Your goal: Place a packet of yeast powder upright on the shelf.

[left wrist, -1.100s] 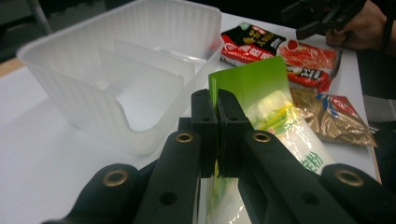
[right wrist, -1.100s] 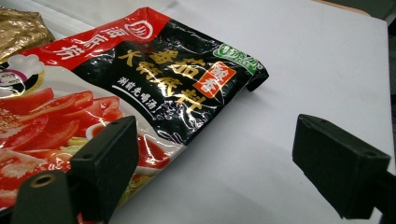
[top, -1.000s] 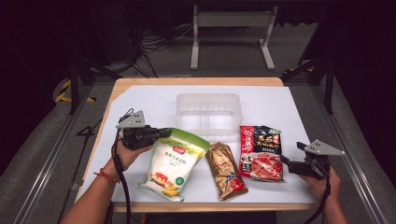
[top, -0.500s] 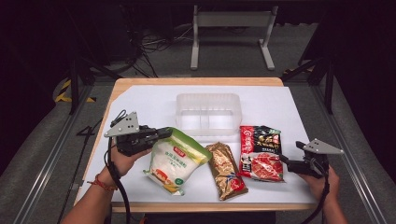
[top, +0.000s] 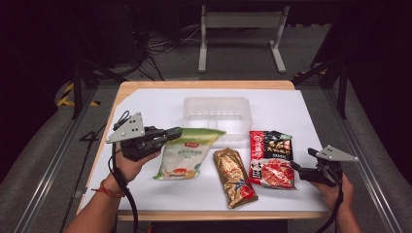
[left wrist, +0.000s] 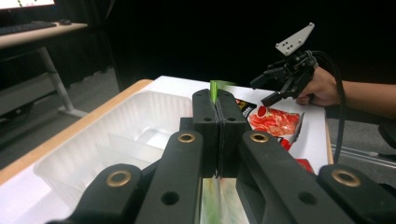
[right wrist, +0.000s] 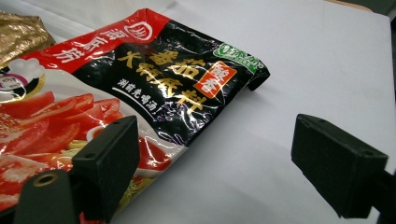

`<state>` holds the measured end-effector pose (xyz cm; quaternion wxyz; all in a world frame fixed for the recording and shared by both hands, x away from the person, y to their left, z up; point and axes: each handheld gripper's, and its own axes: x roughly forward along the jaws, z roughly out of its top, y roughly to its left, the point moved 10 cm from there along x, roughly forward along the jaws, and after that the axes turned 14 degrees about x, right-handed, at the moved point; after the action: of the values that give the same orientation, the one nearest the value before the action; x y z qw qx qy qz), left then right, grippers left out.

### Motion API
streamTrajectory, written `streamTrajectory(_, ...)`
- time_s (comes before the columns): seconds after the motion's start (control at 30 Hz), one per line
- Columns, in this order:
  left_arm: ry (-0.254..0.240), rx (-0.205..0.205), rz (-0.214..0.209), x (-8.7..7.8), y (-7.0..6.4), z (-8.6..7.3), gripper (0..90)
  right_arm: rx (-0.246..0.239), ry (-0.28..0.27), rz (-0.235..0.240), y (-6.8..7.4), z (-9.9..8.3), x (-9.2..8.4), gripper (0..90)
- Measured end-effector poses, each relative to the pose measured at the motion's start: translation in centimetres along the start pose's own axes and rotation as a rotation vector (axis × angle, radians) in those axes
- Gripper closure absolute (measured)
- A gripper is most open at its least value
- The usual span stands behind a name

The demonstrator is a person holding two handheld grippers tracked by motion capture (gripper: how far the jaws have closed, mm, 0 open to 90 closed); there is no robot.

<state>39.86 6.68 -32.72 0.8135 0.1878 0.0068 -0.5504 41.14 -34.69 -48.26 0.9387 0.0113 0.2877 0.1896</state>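
A green and white pouch hangs tilted at the front left of the white table, its lower end near the tabletop. My left gripper is shut on the pouch's top edge; in the left gripper view the green edge sticks up between the closed jaws of that gripper. A gold packet lies in the middle. Right of it lies a red and black noodle packet. My right gripper stands open at that packet's right edge, with only bare table between its jaws.
A clear plastic tray with dividers stands behind the packets, just beyond the pouch. The right gripper and its hand show far off in the left gripper view. A white sheet covers the wooden table. Dark floor and metal frames surround it.
The left gripper has lifted the pouch by its top edge and swung it up and back toward the tray. The right gripper has stayed put.
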Motion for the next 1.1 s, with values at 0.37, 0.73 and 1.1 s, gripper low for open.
streamTrajectory(0.37, -0.03, 0.005, 0.061, -0.1, 1.8, 1.8, 89.6, 0.006, -0.002, -0.003, -0.1, 0.0, 0.0, 17.1)
streamTrajectory(0.73, -0.078, -0.043, 0.166, 0.4, 5.7, 5.4, 89.5, 0.012, -0.004, -0.009, -0.2, 0.0, -0.1, 17.4)
streamTrajectory(1.1, -0.055, -0.153, 0.261, 4.2, 10.0, 5.6, 89.4, 0.011, 0.001, -0.015, -0.2, 0.0, 0.0, 17.8)
